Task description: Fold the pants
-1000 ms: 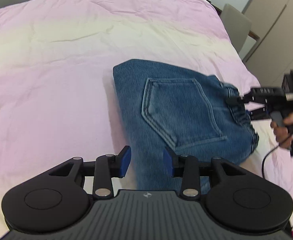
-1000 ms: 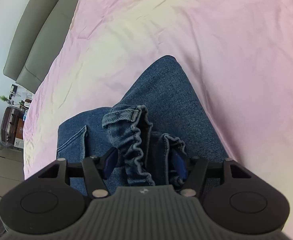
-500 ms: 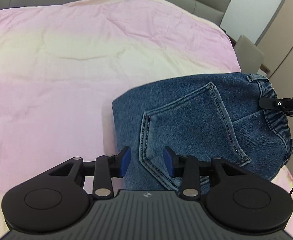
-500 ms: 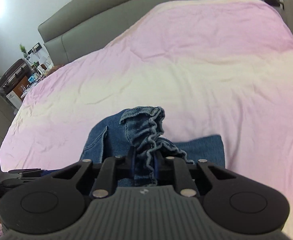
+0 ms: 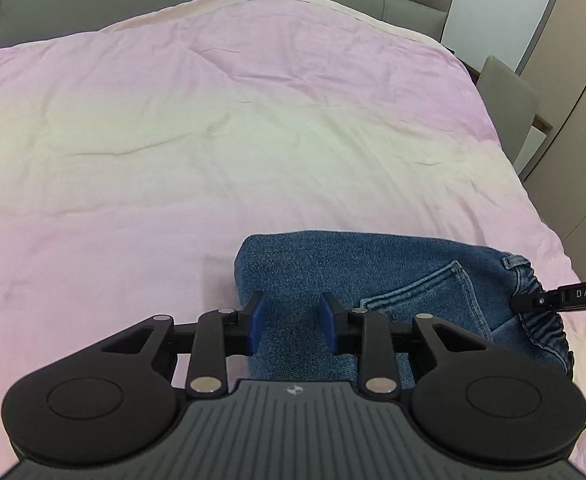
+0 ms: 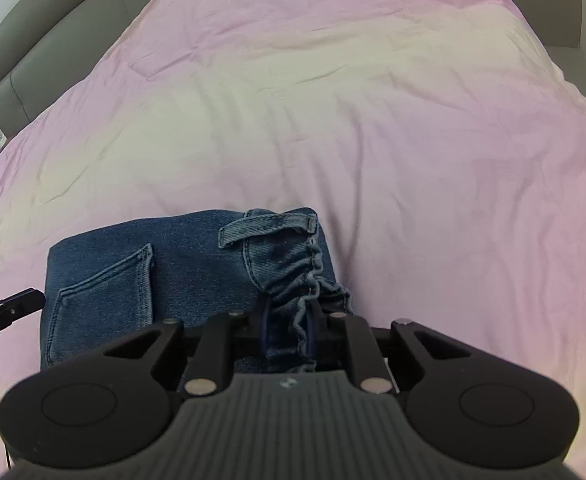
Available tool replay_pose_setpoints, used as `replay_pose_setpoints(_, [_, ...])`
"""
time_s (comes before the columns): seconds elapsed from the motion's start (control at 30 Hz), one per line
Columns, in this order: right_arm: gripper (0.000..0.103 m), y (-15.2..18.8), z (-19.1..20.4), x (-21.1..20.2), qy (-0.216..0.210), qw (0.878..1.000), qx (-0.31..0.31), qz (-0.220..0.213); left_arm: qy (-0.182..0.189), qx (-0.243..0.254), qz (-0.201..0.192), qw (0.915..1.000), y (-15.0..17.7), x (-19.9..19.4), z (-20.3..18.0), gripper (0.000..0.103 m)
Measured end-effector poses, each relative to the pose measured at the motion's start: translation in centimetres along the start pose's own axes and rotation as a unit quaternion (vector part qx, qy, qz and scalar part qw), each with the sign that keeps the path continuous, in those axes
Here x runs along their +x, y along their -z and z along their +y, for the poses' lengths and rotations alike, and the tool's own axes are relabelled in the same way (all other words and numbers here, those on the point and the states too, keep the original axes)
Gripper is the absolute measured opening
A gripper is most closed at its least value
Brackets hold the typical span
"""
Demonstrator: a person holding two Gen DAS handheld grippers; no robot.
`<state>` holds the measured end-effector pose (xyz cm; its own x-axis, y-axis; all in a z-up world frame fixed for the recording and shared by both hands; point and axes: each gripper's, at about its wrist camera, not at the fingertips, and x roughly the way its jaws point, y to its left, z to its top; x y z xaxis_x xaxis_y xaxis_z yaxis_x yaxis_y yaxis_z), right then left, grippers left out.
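The left gripper (image 5: 292,322) is matte black, with blue pads (image 5: 256,322) on its fingertips, two round discs at four and eight o'clock, and a ribbed grey housing bearing a small white emblem. Silver screw heads dot its linkage arms. The right gripper (image 6: 288,332) is built alike (its pads look dark blue, mostly hidden). Seen from the left wrist camera at three o'clock, its black side carries white letters "DAS".

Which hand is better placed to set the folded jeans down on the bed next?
Right. The right gripper is clamped on the jeans' elastic waistband, while the left gripper is open over the denim, holding nothing.
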<state>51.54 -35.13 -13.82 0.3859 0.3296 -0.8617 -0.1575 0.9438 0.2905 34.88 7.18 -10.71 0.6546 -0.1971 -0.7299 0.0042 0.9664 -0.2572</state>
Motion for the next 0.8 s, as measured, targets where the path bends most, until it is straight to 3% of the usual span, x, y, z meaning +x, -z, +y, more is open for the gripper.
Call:
replay_pose_setpoints(0.1, [0.02, -0.5, -0.5, 1.5, 0.008, 1.0, -0.006, 0.013, 0.003, -0.012, 0.002, 0.9999, -0.2, 1.3, 0.3, 0.034])
replay_pose_setpoints(0.2, [0.033, -0.5, -1.0, 2.8, 0.008, 1.0, -0.003, 0.015, -0.014, -0.01, 0.028, 0.9995, -0.3, 3.9, 0.4, 0.034])
replay_pose_setpoints(0.33, [0.034, 0.0, -0.8, 2.8, 0.007, 1.0, -0.012, 0.014, -0.044, 0.018, 0.043, 0.9979, -0.1, 5.6, -0.5, 0.034])
replay_pose_setpoints(0.53, [0.034, 0.3, -0.3, 1.9, 0.016, 1.0, -0.025, 0.008, -0.078, 0.07, 0.035, 0.9939, -0.1, 3.9, -2.3, 0.034])
replay_pose_setpoints(0.63, [0.04, 0.8, 0.3, 0.6, 0.018, 0.999, -0.04, -0.005, -0.101, 0.091, 0.025, 0.9905, -0.3, 2.5, -3.6, 0.034])
replay_pose_setpoints(0.8, [0.044, 2.5, 1.3, -3.1, 0.038, 0.994, -0.091, -0.036, -0.101, 0.124, 0.018, 0.987, 0.5, -0.4, -5.5, 0.034])
